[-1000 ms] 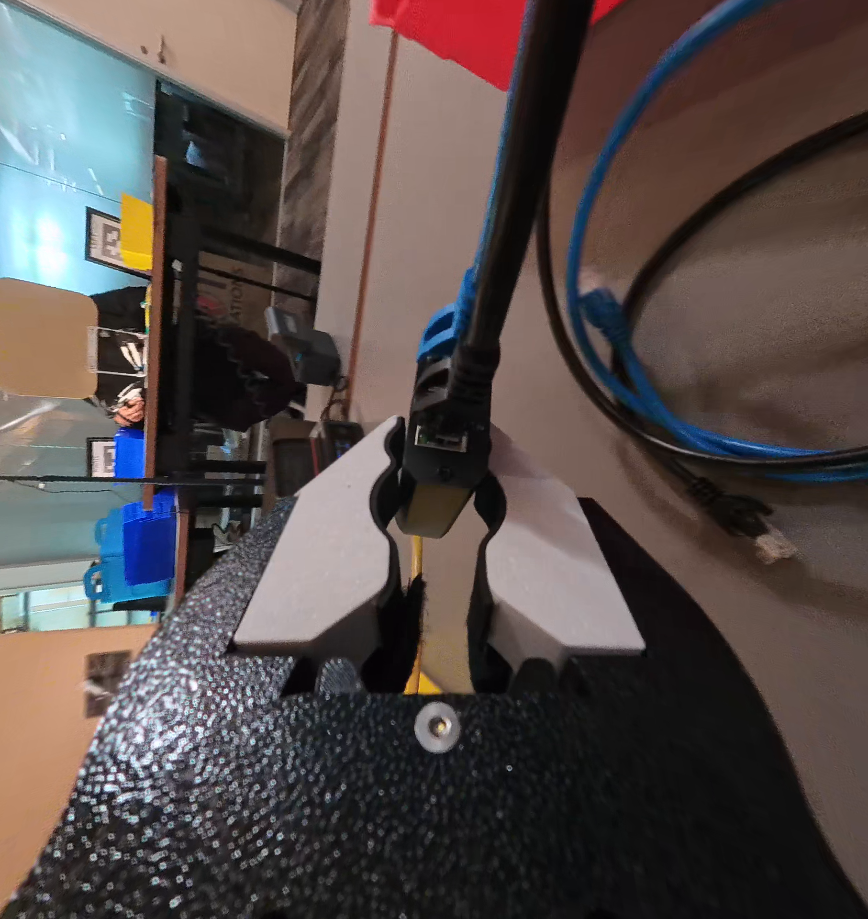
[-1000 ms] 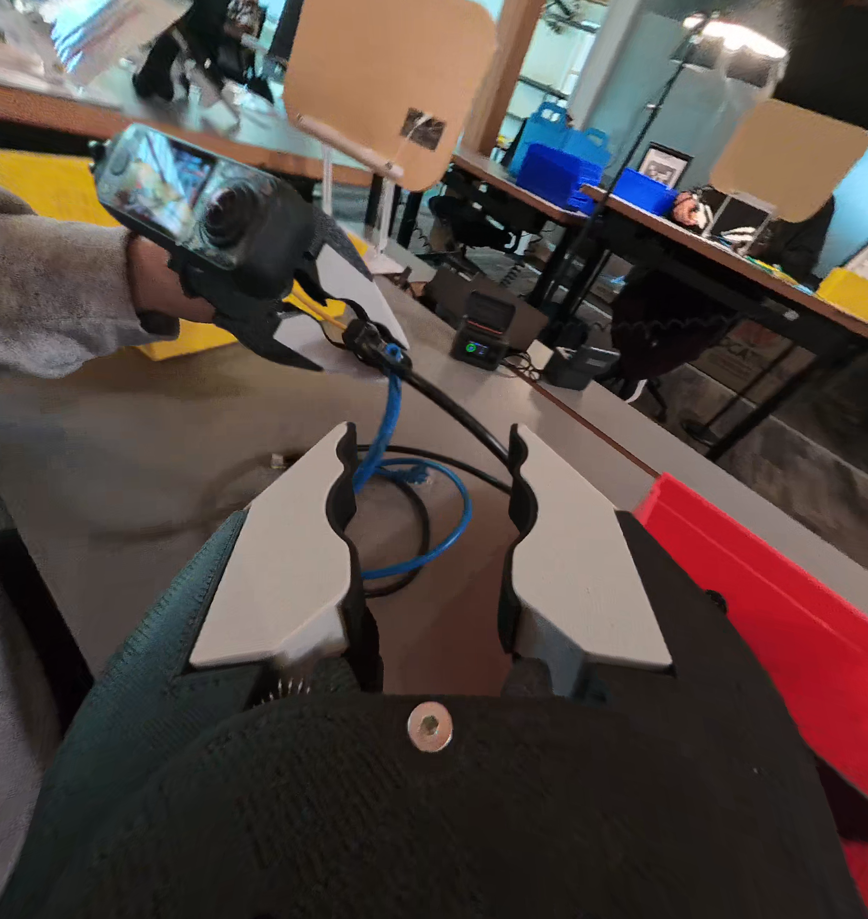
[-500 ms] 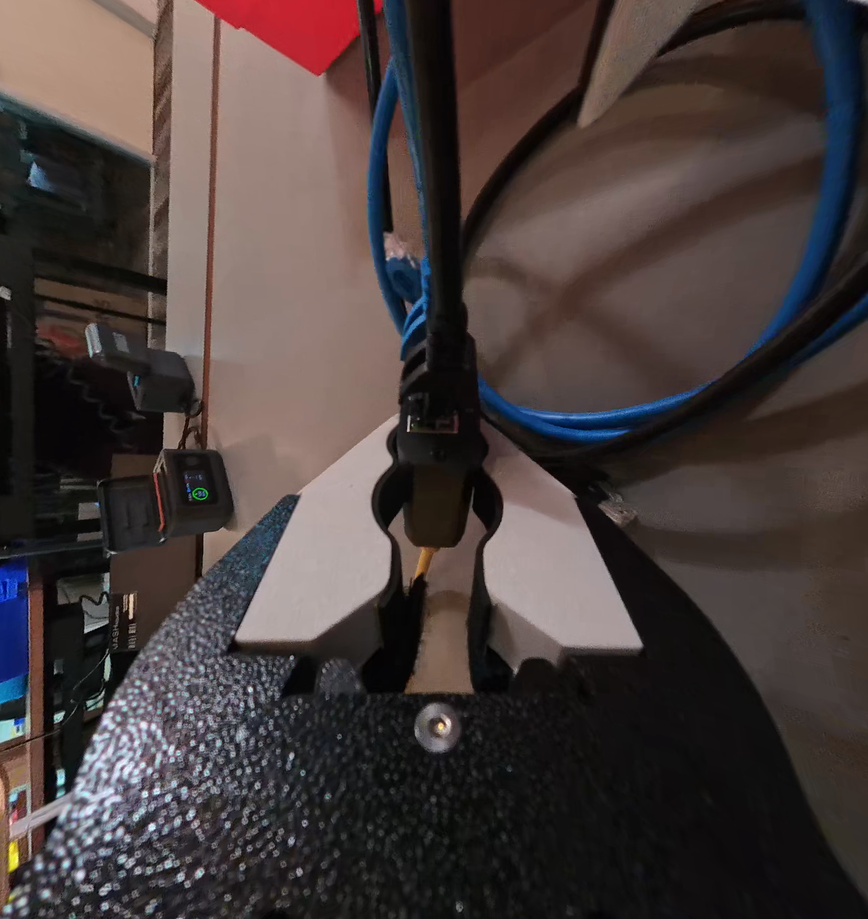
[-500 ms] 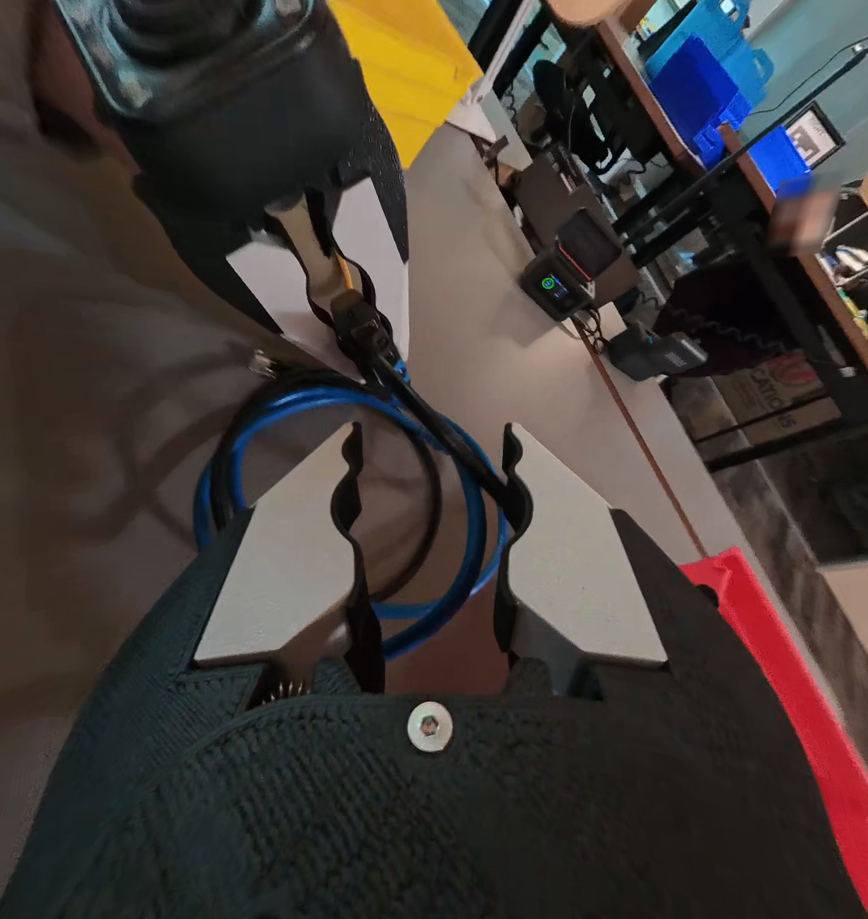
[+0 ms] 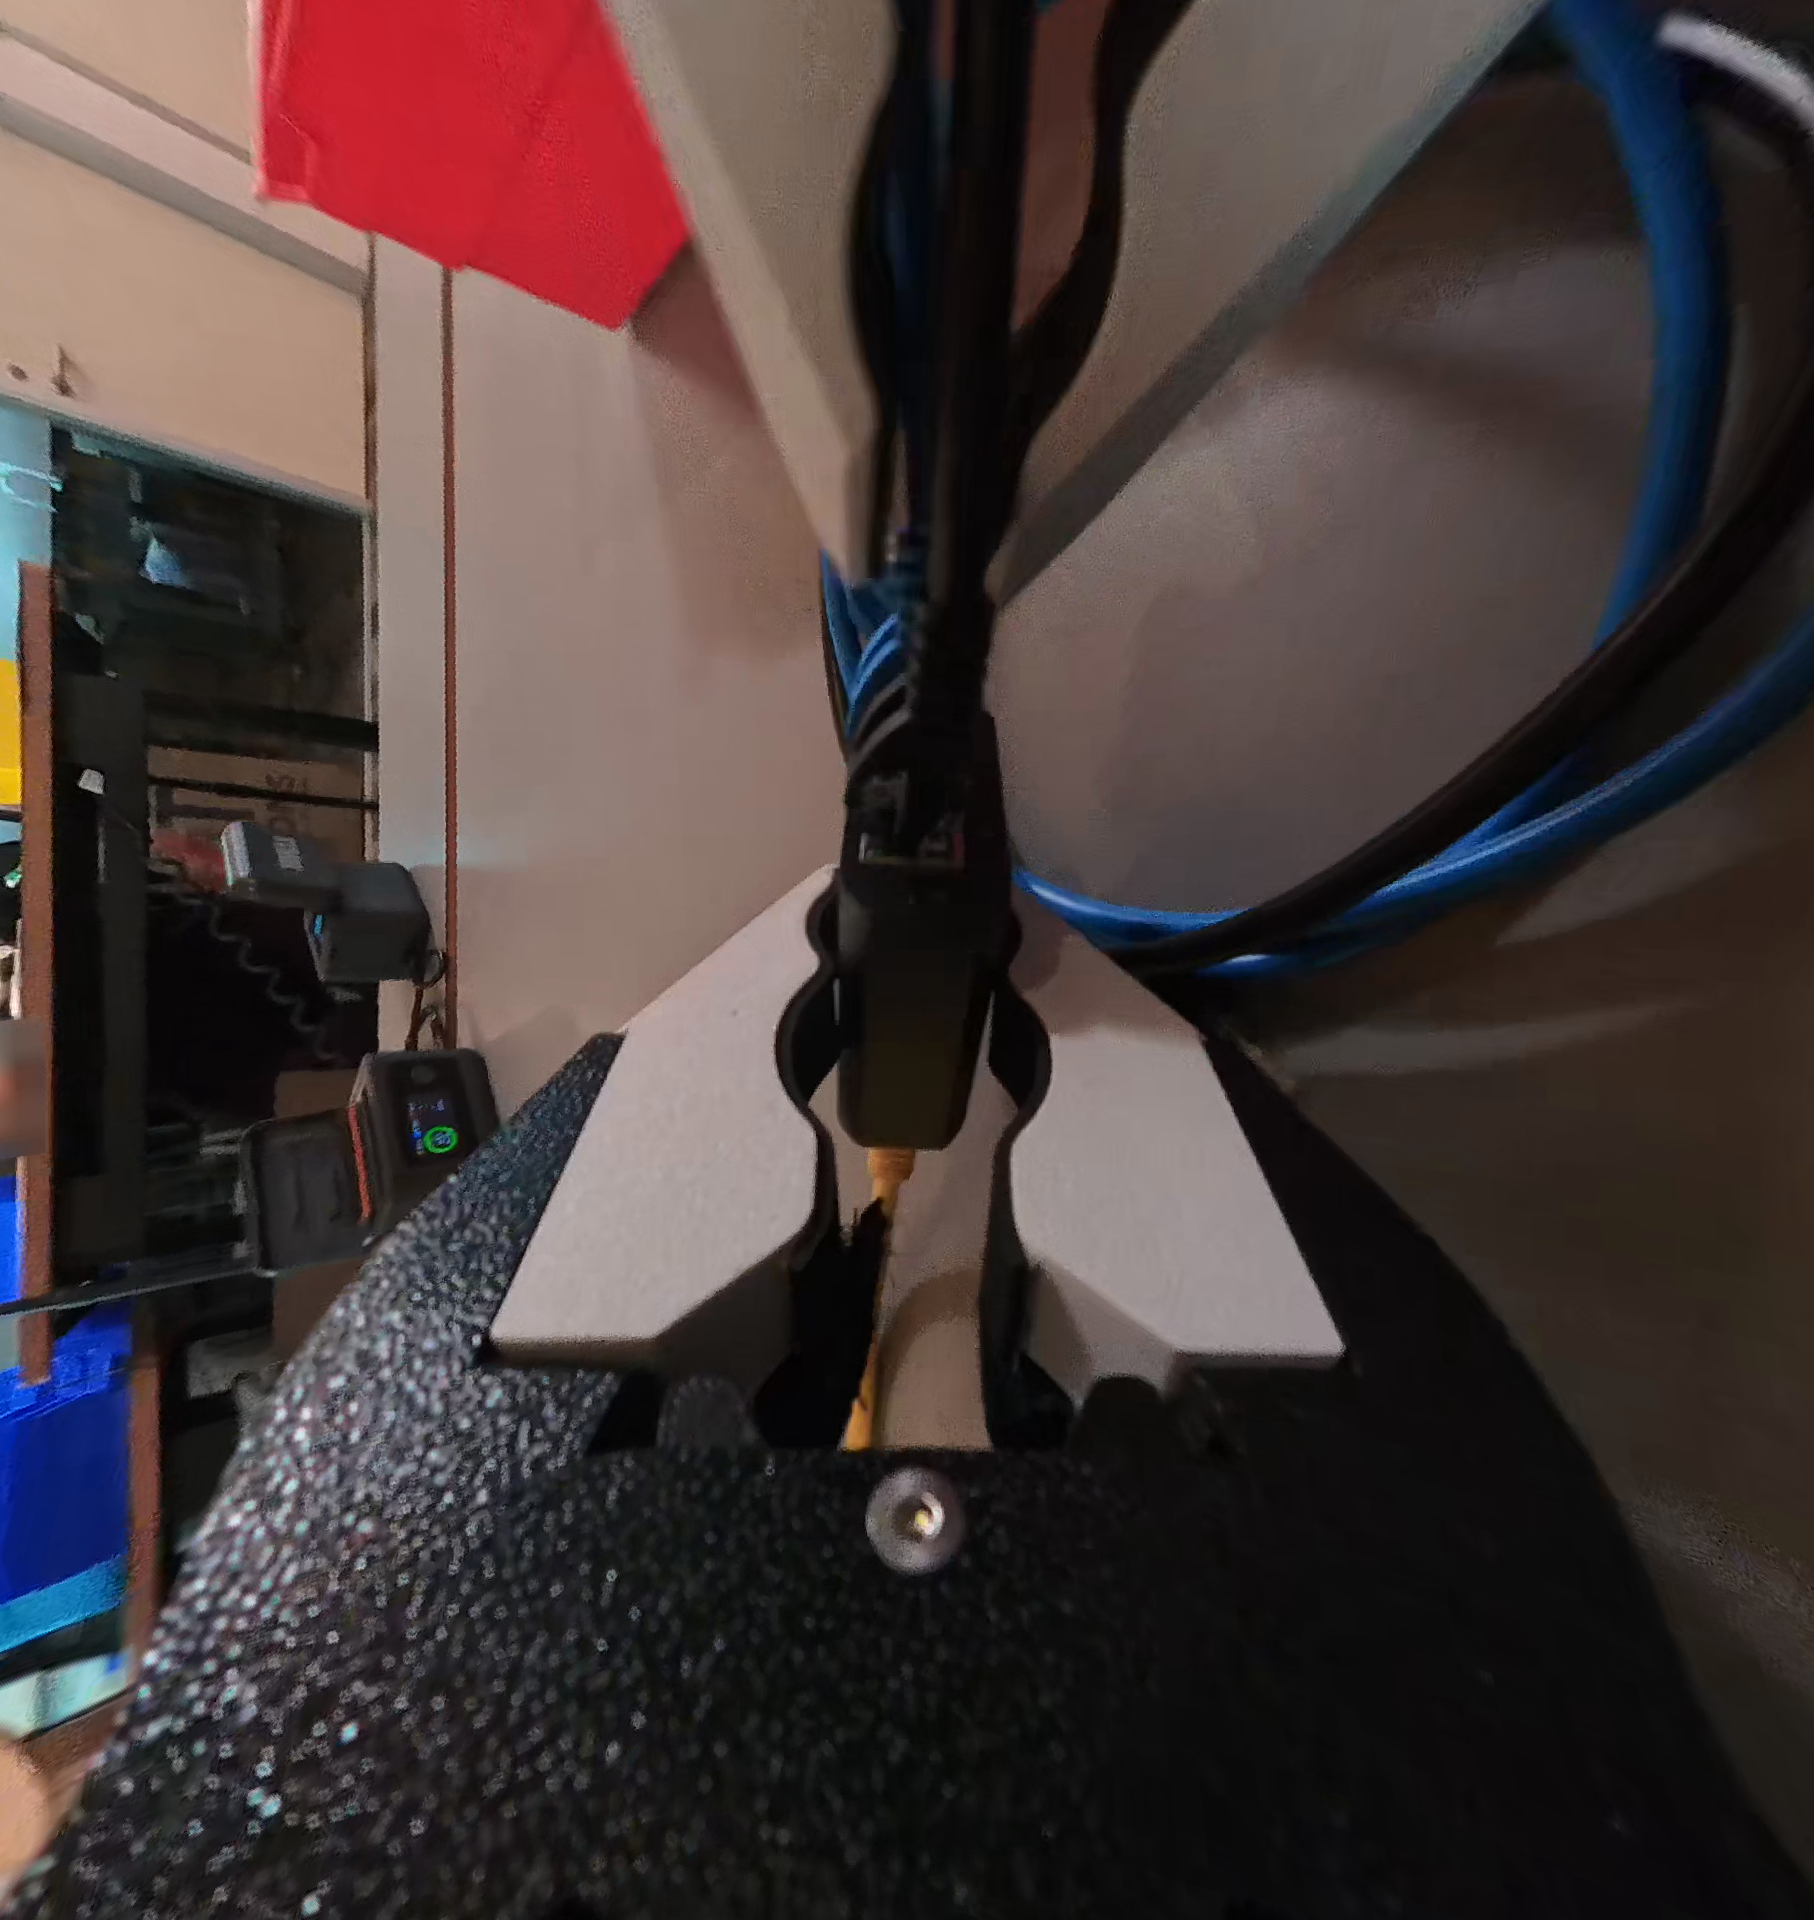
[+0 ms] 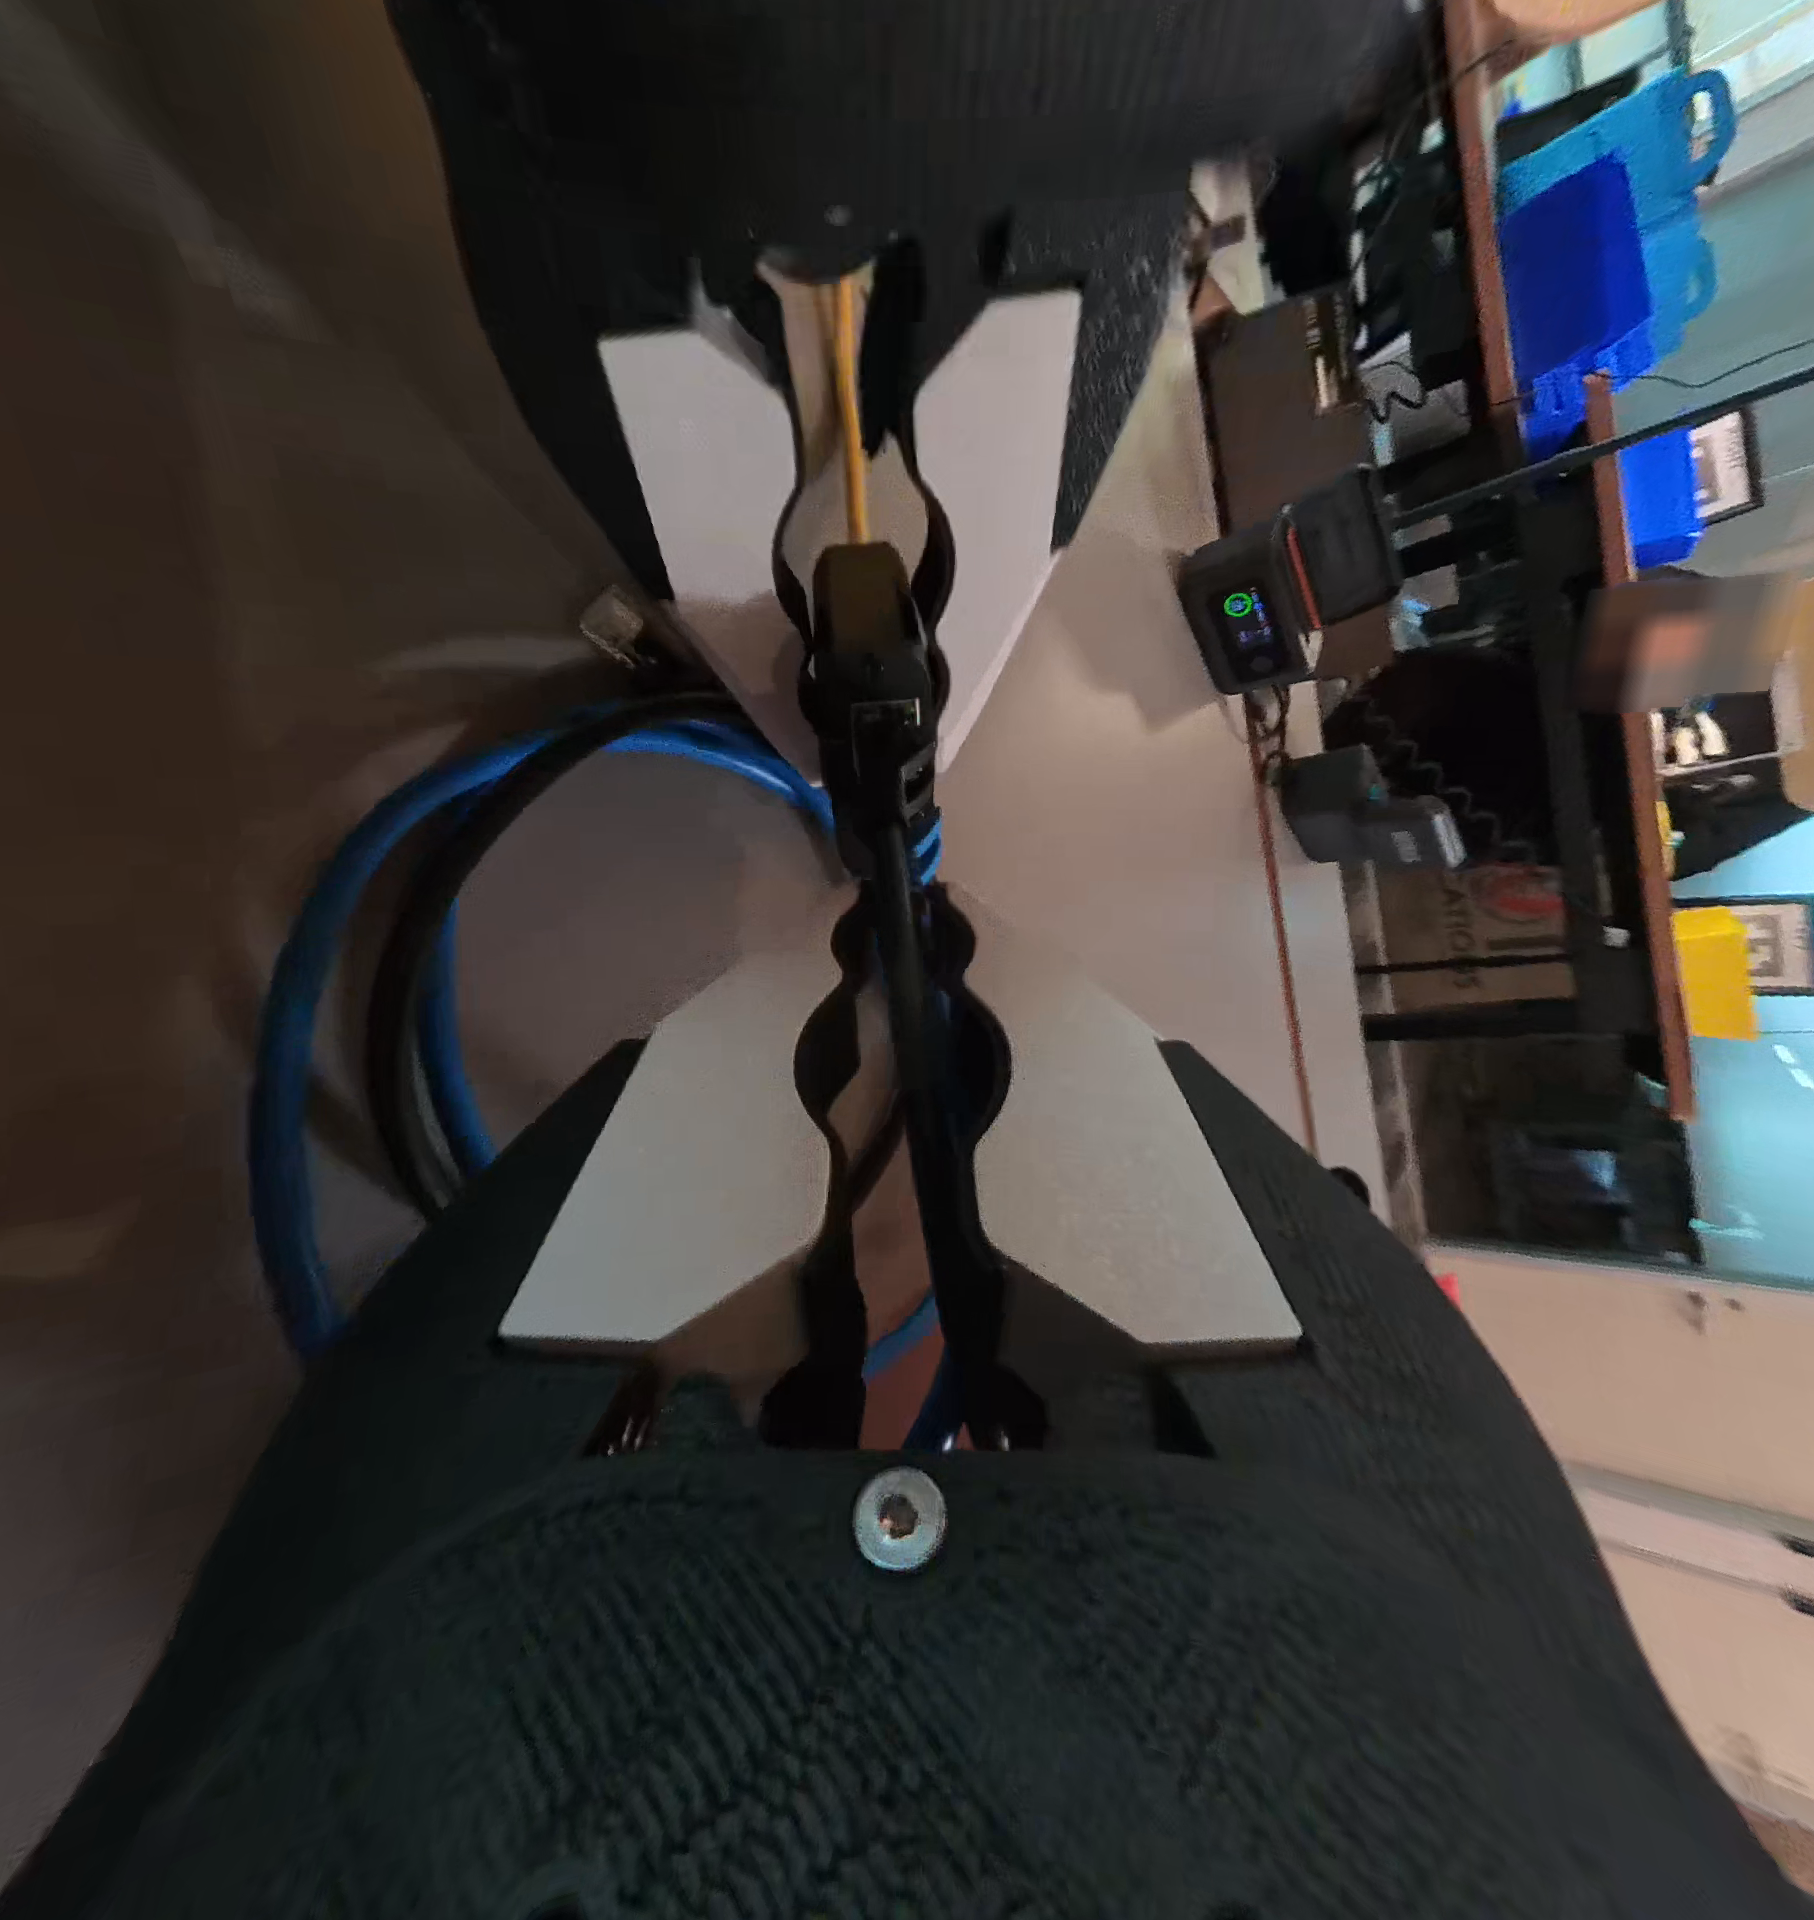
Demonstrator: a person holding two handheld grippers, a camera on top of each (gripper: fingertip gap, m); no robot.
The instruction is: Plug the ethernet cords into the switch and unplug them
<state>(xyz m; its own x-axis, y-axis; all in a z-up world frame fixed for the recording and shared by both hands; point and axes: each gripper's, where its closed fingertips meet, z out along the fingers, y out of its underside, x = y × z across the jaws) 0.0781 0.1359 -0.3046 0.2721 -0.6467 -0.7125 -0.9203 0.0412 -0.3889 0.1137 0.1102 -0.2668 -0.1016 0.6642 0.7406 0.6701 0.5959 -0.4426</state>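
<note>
The left gripper (image 5: 908, 997) stays clamped on the small black switch (image 5: 908, 1023), a yellow cord (image 5: 875, 1340) trailing back between its fingers. The right gripper (image 6: 901, 971), wide open and clear of the cords a second ago, has now closed around the black cord (image 6: 908, 997) and blue cord (image 6: 929, 847) just behind their plugs, nose to nose with the left one. Both plugs sit in the switch. Only the right wrist view shows the loose clear plug (image 6: 612, 623) on the table (image 6: 1090, 831); only the left wrist view shows the red bin (image 5: 467, 135).
</note>
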